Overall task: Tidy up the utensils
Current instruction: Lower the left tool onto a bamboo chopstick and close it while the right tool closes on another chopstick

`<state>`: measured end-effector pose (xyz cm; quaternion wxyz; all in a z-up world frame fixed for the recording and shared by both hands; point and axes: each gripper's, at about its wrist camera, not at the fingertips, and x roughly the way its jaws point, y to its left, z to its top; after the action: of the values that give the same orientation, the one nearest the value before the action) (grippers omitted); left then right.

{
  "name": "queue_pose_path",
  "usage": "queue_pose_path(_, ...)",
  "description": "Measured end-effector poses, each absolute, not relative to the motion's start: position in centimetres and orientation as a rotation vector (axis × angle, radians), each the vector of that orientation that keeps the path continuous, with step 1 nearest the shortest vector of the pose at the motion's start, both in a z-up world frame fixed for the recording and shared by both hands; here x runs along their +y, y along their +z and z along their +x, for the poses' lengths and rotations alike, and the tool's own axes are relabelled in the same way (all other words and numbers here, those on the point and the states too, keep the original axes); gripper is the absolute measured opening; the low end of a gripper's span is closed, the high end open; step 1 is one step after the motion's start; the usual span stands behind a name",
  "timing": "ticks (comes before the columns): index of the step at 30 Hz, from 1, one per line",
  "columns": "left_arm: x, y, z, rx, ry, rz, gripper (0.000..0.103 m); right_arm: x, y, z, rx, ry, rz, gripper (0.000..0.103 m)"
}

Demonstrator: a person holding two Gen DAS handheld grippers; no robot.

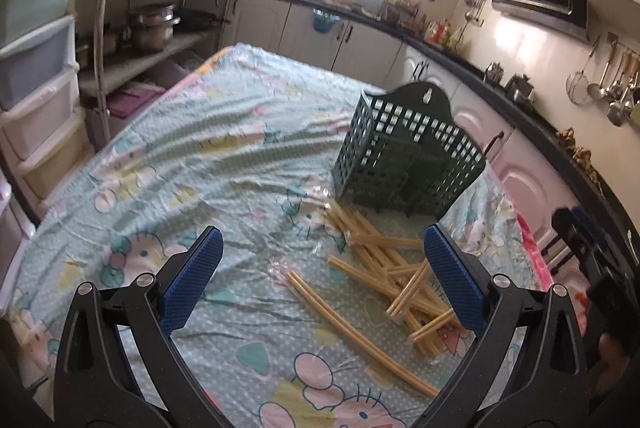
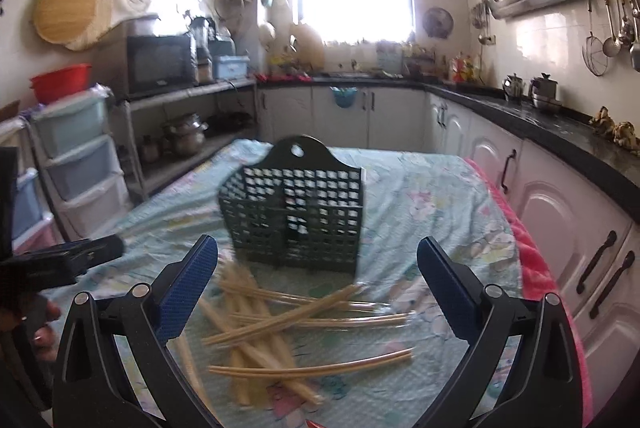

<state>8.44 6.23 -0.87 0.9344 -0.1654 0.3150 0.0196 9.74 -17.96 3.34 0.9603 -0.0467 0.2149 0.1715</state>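
the left gripper [image 1: 322, 276] is seen with its jaws spread wide and nothing between them, hovering above the cartoon-print tablecloth [image 1: 192, 155]. from this gripper, the scattered pile of chopstick pairs [image 1: 400, 280] lies ahead and to the right, partly beneath the right-hand blue pad [image 1: 456, 280], while one longer pair [image 1: 356, 332] is laid out on a diagonal from the middle of the view towards the lower right, closest to the gap between the jaws. the long axes of the pairs are crossed in several directions, so no single approach angle is offered by the heap. beyond the pile, the dark green perforated utensil holder [image 1: 404, 155] is stood upright on the cloth, its open top facing up and its hanging tab at the back. in the right wrist view the right gripper [image 2: 318, 288] is likewise found released and empty, and the chopsticks [image 2: 280, 324] are placed directly under and ahead of its jaws, most of them running across the view or slanting slightly, with a single pair [image 2: 312, 368] lying nearly crosswise nearest the camera. the holder [image 2: 296, 211] is set straight ahead, just past the pile. the right gripper is judged the nearer and better centred one for a first pickup; a crosswise pair would be met squarely by its jaws, whereas a reach to the right would be needed by the left.
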Motion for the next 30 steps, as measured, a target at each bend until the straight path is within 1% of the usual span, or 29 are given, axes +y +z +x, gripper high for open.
queue_pose_path(10, 6.1, -4.2, 10.0, 0.757, 0.023, -0.357, 0.092, -19.2, 0.6, 14.3, 0.561, 0.289, -0.101, 0.097)
queue_pose_path(13, 6.3, -5.2, 10.4, 0.795, 0.014, -0.373, 0.089, -19.4, 0.1, 15.3, 0.587, 0.283, -0.104, 0.097)
queue_pose_path(16, 6.5, -6.1, 10.8, 0.828, 0.002, -0.394, 0.081, -19.6, -0.6, 16.3, 0.619, 0.286, -0.104, 0.097)
queue_pose_path(18, 6.6, -6.7, 11.2, 0.851, -0.008, -0.414, 0.072, -19.5, -1.1, 17.0, 0.641, 0.293, -0.106, 0.097)
queue_pose_path(24, 7.0, -7.6, 12.4, 0.894, -0.032, -0.467, 0.059, -19.1, -2.4, 19.1, 0.714, 0.316, -0.106, 0.095)
queue_pose_path(25, 7.2, -7.8, 12.6, 0.901, -0.035, -0.481, 0.058, -19.0, -2.7, 19.4, 0.73, 0.319, -0.104, 0.091)
queue_pose_path(30, 8.0, -8.7, 13.6, 0.947, -0.023, -0.532, 0.046, -18.5, -4.5, 21.8, 0.83, 0.34, -0.093, 0.078)
